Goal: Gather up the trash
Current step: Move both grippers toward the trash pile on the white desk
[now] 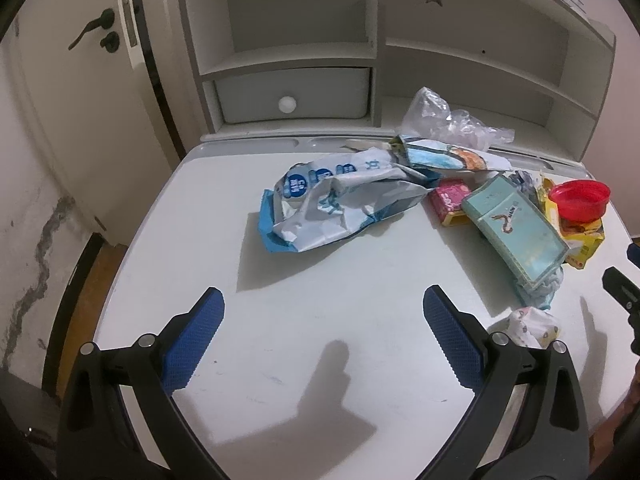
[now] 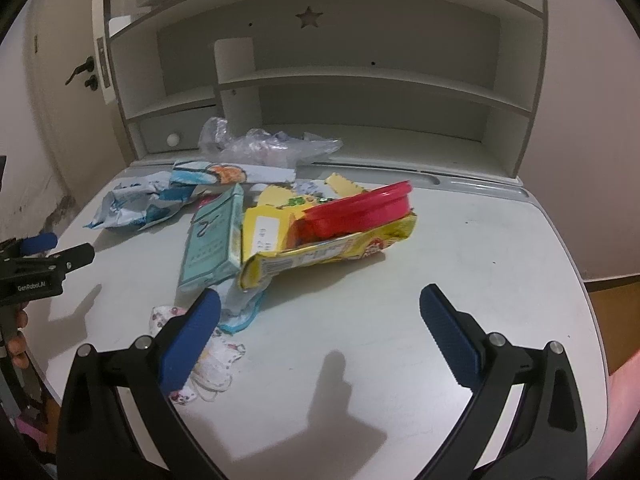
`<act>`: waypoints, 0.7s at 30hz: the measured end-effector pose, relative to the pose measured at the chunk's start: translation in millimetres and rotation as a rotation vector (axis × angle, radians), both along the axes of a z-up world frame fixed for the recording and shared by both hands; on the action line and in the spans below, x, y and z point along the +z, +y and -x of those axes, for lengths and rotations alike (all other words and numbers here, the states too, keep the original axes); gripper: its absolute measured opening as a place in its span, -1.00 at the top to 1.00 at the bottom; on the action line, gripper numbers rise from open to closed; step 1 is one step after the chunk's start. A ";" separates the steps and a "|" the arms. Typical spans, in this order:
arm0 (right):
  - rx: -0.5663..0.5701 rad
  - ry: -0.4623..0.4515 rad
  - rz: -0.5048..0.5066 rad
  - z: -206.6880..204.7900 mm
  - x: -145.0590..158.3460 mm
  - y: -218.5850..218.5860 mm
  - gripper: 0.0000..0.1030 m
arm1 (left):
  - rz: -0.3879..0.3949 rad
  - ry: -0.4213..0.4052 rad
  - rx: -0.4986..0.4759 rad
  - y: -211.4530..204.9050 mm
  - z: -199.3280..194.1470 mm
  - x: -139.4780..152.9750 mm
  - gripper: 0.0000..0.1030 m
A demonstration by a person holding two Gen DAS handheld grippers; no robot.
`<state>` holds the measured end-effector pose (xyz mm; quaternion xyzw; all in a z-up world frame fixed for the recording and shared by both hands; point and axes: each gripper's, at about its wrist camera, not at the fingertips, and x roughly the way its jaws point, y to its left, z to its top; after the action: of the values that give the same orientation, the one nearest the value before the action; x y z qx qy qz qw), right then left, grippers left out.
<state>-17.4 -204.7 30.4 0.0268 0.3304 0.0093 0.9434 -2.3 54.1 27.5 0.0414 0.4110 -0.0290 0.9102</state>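
A pile of trash lies on the white desk [image 1: 280, 340]. It holds a crumpled blue-and-white bag [image 1: 340, 204] [image 2: 136, 204], a teal carton [image 1: 516, 232] [image 2: 212, 240], a yellow wrapper [image 2: 320, 248] with a red lid [image 1: 580, 200] [image 2: 360, 208] on it, a small pink box [image 1: 450, 198], a clear plastic bag [image 1: 448, 120] [image 2: 264, 142] and a crumpled patterned face mask [image 1: 528, 326] [image 2: 208, 356]. My left gripper [image 1: 323, 300] is open and empty, in front of the blue-and-white bag. My right gripper [image 2: 320, 300] is open and empty, in front of the yellow wrapper, its left finger over the mask.
A white shelf hutch [image 1: 376, 40] [image 2: 360, 80] with a small drawer [image 1: 292, 94] stands at the desk's back. A door [image 1: 72, 80] is to the left. The left gripper also shows at the left edge of the right wrist view [image 2: 52, 256].
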 end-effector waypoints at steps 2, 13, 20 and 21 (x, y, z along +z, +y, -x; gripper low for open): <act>-0.012 -0.007 -0.009 2.0 1.3 -4.7 -0.87 | 0.002 -0.003 0.017 7.1 -1.2 0.8 -0.88; -0.073 -0.004 -0.076 5.9 2.1 -22.7 -0.87 | 0.027 0.003 0.109 45.6 -3.2 1.9 -0.88; -0.056 -0.002 -0.066 5.8 3.0 -19.0 -0.87 | 0.031 0.006 0.104 46.5 -2.6 1.6 -0.88; -0.057 -0.001 -0.064 6.0 3.0 -17.7 -0.87 | 0.031 0.007 0.103 45.8 -3.0 1.5 -0.88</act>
<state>-23.4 -222.4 33.4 0.0662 0.3286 -0.0068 0.9421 0.7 99.9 29.0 0.0061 0.4152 0.0113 0.9096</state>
